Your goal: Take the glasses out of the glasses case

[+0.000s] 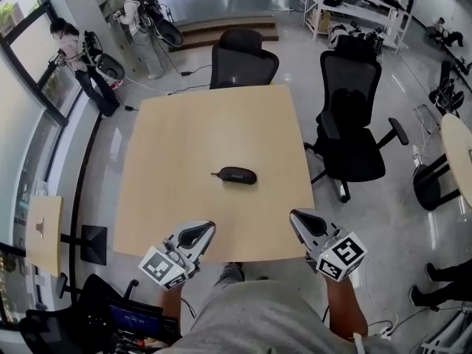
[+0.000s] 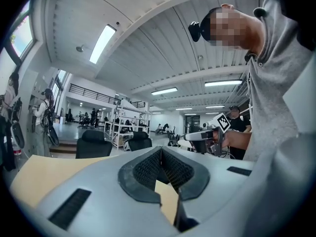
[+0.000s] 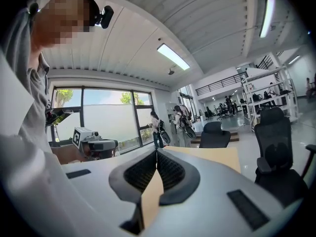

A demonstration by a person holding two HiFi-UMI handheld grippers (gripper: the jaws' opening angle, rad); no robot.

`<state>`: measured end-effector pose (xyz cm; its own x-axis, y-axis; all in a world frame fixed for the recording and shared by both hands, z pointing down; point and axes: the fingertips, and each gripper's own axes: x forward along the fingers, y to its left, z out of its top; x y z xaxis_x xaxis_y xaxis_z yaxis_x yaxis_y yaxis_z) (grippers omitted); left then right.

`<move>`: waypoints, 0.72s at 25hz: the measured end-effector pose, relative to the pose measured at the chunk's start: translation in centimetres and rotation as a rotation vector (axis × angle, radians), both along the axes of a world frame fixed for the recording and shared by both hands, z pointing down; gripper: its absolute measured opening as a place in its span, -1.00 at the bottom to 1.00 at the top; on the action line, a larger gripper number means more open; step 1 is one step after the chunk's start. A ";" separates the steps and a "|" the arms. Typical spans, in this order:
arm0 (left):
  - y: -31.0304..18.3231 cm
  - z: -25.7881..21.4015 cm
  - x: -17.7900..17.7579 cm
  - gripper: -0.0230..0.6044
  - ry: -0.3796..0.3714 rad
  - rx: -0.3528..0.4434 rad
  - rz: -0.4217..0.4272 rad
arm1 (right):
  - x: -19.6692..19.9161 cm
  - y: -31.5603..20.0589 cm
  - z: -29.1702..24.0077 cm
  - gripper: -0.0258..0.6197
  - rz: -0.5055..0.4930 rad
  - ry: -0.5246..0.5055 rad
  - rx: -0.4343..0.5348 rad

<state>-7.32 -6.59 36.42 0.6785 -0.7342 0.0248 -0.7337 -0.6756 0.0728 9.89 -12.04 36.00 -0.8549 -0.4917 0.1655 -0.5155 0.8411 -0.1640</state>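
A shut black glasses case [image 1: 234, 175] lies flat near the middle of the beige table [image 1: 184, 131]. No glasses show. My left gripper [image 1: 200, 231] hovers at the table's near edge, left of and nearer than the case, jaws shut on nothing. My right gripper [image 1: 301, 220] hangs at the near right corner, likewise shut and empty. In the left gripper view the jaws [image 2: 159, 150] meet at the tips, and the right gripper [image 2: 203, 135] shows beyond them. The right gripper view shows its jaws [image 3: 156, 152] closed, with the left gripper [image 3: 95, 145] off to the left. Neither gripper view shows the case.
Two black office chairs stand by the table, one at the far side [image 1: 244, 55] and one at the right [image 1: 355, 120]. People [image 1: 80, 59] stand by the windows at far left. A second table [image 1: 460, 152] is at the right and a small stand [image 1: 43, 233] at the left.
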 end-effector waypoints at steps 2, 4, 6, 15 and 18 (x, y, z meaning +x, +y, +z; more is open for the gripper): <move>-0.4 0.3 -0.8 -0.91 0.003 -0.005 0.000 | -0.8 -0.4 0.2 -0.90 0.002 0.002 -0.004; -0.7 0.6 -1.7 -0.91 0.003 -0.010 -0.001 | -1.6 -0.7 0.5 -0.90 0.002 0.002 -0.009; -1.2 1.0 -2.5 -0.91 0.005 -0.019 -0.005 | -2.4 -1.2 0.7 -0.90 -0.001 0.002 -0.011; -4.2 2.8 -4.2 -0.91 0.026 -0.061 0.014 | -3.6 -3.7 1.9 -0.90 0.038 0.010 -0.049; -5.6 3.4 -4.1 -0.91 0.027 -0.075 0.036 | -3.8 -4.6 2.5 -0.90 0.054 0.012 -0.064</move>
<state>-11.45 -12.19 39.82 0.7057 -0.7060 0.0596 -0.7059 -0.6936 0.1436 6.14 -16.65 38.50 -0.8249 -0.5254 0.2084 -0.5624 0.7999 -0.2096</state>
